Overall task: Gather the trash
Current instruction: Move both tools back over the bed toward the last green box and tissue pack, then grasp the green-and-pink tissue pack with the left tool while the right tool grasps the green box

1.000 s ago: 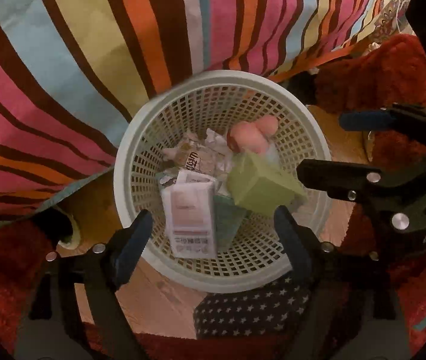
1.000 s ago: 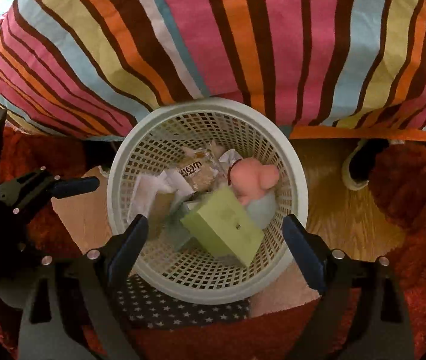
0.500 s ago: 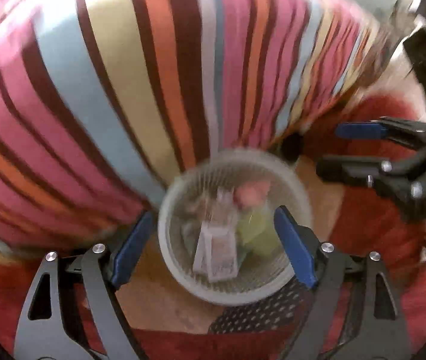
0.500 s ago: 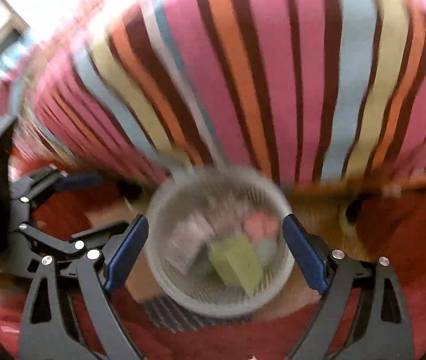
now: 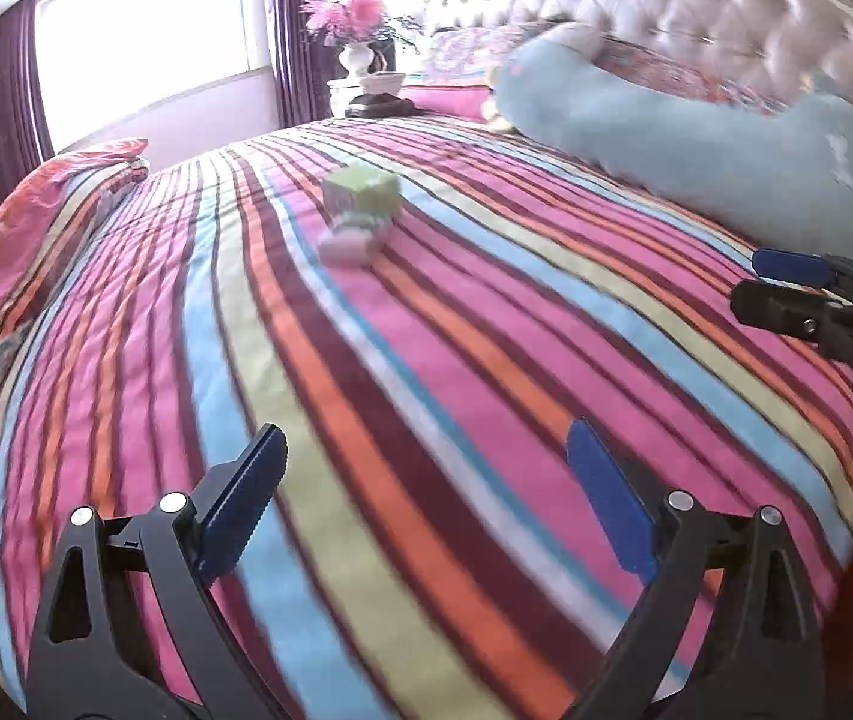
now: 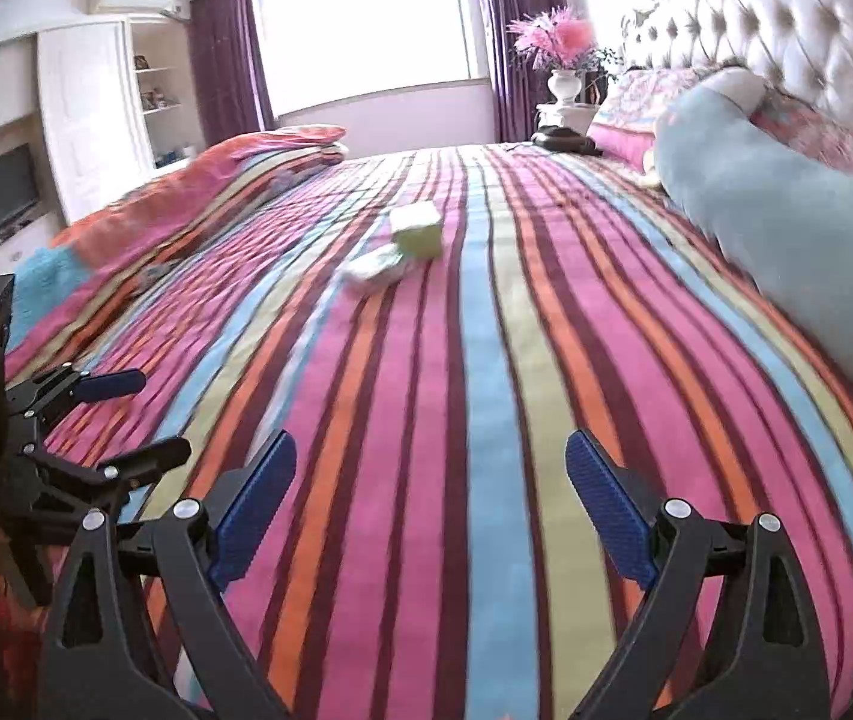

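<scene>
Bedspread (image 5: 426, 360) fills both views, striped and soft, with a blue pillow (image 5: 696, 138) along the headboard side. Trash sits well ahead of me near the middle — a green box (image 5: 361, 191) touching a pale crumpled wrapper (image 5: 349, 240) on its near side. Both blur, so I cannot tell what the wrapper is. My left gripper (image 5: 423, 498) and right gripper (image 6: 431, 498) hang over the near edge, jaws spread wide, holding nothing. I judge the reach is next: go long and low, take the wrapper first with one gripper, straddle the box across its flat sides — not pinching fabric beneath.
</scene>
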### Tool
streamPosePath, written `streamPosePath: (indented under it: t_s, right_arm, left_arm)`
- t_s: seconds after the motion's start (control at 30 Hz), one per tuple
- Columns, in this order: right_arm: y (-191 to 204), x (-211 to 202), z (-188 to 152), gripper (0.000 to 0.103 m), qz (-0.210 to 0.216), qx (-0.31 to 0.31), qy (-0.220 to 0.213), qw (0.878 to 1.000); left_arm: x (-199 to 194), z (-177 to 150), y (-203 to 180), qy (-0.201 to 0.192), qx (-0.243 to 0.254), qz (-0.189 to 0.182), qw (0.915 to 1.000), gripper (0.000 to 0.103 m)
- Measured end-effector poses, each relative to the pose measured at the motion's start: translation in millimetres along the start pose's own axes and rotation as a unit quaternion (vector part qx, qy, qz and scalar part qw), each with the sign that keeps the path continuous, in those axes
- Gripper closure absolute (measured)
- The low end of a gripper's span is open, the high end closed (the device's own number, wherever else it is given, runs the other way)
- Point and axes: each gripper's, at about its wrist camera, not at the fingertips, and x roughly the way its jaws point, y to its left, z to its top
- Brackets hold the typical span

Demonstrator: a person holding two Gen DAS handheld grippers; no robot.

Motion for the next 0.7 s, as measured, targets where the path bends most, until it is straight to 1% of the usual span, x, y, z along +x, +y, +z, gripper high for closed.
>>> streamPosePath:
  t_s: [0.03, 0.1, 0.17, 0.2, 0.27, 0.3, 0.33, 0.4, 0.43, 0.47, 0.53, 0.63, 0.7]
  right_arm:
    - [-0.6, 19.6, 16.1, 0.016, -0.001, -0.003, -0.002, 1.000]
    - [-0.6, 56.8, 44.6, 0.016, 0.001, -0.008, 0.001, 1.000]
    - [-1.8, 82.3, 63.4, 0.016, 0.003, -0.010, 0.009, 1.000]
    - [-1.1, 101.9, 76.6, 0.016, 0.003, -0.012, 0.015, 1.000]
    - [3.8, 119.9, 91.6, 0.016, -0.006, -0.017, 0.024, 1.000]
    - [6.1, 137.2, 102.3, 0.016, -0.009, -0.026, 0.035, 0.999]
    - [9.3, 145.9, 107.1, 0.016, -0.010, -0.033, 0.040, 0.999]
    - [14.9, 171.9, 122.2, 0.011, -0.010, -0.049, 0.046, 0.998]
    - [17.2, 182.5, 127.5, 0.008, -0.011, -0.051, 0.050, 0.997]
    - [18.3, 196.2, 133.8, 0.008, -0.008, -0.050, 0.052, 0.997]
    - [19.0, 220.6, 142.5, 0.008, 0.002, -0.046, 0.060, 0.997]
    - [23.2, 254.3, 152.5, 0.008, 0.000, -0.053, 0.075, 0.996]
    - [26.2, 270.7, 156.6, 0.008, -0.002, -0.061, 0.080, 0.995]
  left_arm:
    - [23.7, 17.1, 9.1, -0.002, -0.008, -0.007, 0.9999, 0.011]
    - [54.0, 40.4, 20.8, -0.003, -0.020, -0.014, 0.9997, 0.011]
    - [79.5, 56.1, 31.9, -0.005, -0.019, -0.014, 0.9997, 0.011]
    - [92.9, 65.7, 34.9, -0.008, -0.012, -0.014, 0.9998, 0.011]
    - [111.5, 76.5, 42.9, -0.015, -0.006, -0.017, 0.9997, 0.011]
    - [118.4, 79.8, 46.3, -0.016, -0.007, -0.020, 0.9997, 0.011]
    - [132.8, 86.0, 53.9, -0.013, -0.014, -0.029, 0.9994, 0.011]
    - [153.1, 92.9, 63.0, -0.003, -0.026, -0.035, 0.9991, 0.011]
    - [165.9, 95.8, 68.0, 0.011, -0.032, -0.037, 0.9988, 0.011]
    - [178.6, 99.0, 73.4, 0.029, -0.044, -0.044, 0.9976, 0.011]
    - [195.6, 106.4, 84.0, 0.050, -0.067, -0.055, 0.9950, 0.011]
    - [204.1, 117.0, 90.6, 0.036, -0.068, -0.045, 0.9960, 0.011]
    - [211.3, 122.5, 92.3, 0.030, -0.059, -0.048, 0.9967, 0.011]
